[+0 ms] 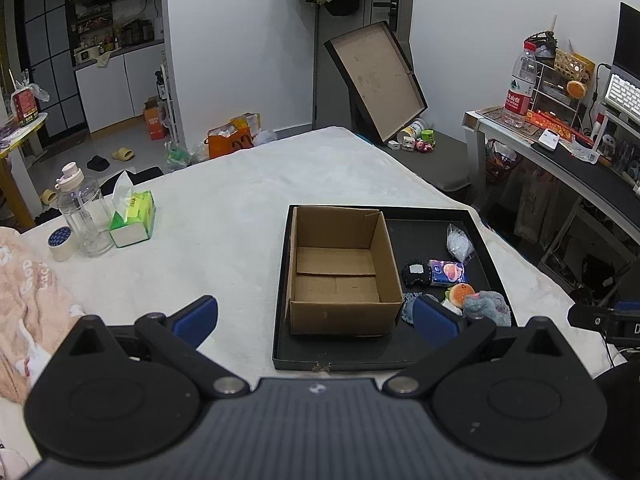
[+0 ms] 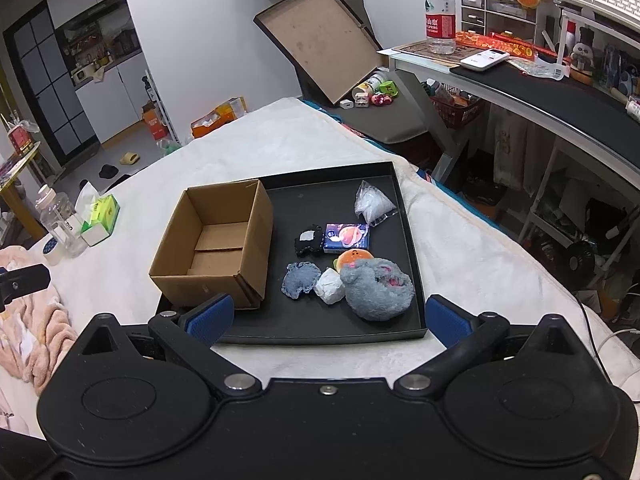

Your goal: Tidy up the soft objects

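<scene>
Both pairs of fingers stand wide apart with nothing between them: my left gripper [image 1: 316,316] hangs over the near edge of the tray [image 1: 280,280], my right gripper [image 2: 326,316] over its near right side. Inside the tray, the box [image 2: 216,248] sits at the left, open and bare. The soft things lie to its right, none yet moved: a grey plush [image 2: 378,290] nearest me, an orange plush [image 2: 354,258] touching it from behind, a white wad [image 2: 330,286] just beside it, a blue patch [image 2: 300,280] next to that, then a black piece [image 2: 309,240] and a tissue pack [image 2: 348,237] side by side, and a clear bag [image 2: 372,202] farthest back. I judge the grey plush to be the likely first pick for my right side. It is packed tight against the orange plush and the wad, so a wide bite could drag a neighbour along or nudge it over the tray's rim. Fur also squashes, so a shallow pinch might slip off midway. The box looks light; brushing its wall on the drop could shove it askew.
</scene>
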`<state>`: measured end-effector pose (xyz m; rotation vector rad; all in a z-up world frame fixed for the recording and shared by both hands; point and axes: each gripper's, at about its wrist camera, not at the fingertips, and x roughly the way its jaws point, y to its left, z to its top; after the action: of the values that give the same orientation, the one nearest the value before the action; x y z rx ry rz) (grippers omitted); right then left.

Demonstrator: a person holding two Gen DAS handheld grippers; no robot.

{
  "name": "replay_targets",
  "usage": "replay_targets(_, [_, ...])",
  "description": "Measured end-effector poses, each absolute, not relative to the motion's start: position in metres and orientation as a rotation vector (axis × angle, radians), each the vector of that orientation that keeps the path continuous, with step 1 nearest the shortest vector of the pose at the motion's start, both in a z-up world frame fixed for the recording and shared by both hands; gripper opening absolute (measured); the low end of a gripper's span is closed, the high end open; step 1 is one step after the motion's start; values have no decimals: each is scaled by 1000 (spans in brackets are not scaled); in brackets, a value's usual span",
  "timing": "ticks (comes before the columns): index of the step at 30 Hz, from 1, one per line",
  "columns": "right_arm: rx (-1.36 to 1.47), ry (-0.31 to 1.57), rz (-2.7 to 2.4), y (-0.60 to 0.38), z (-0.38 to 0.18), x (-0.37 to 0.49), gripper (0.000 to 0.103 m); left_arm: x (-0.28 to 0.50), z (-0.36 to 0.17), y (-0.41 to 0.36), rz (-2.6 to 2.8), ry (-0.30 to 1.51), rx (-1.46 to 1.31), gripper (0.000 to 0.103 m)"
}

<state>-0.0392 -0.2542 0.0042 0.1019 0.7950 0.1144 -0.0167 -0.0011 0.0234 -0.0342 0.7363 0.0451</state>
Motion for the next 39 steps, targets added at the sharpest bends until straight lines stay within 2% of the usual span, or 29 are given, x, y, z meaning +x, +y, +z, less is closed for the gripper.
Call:
replay_targets(20, [108, 774, 158, -254, -5, -31, 103, -2, 15, 4, 48, 733, -49, 103])
replay_targets(39, [189, 836, 110, -275, -48, 8, 103, 38, -23, 23, 96, 758, -112, 101])
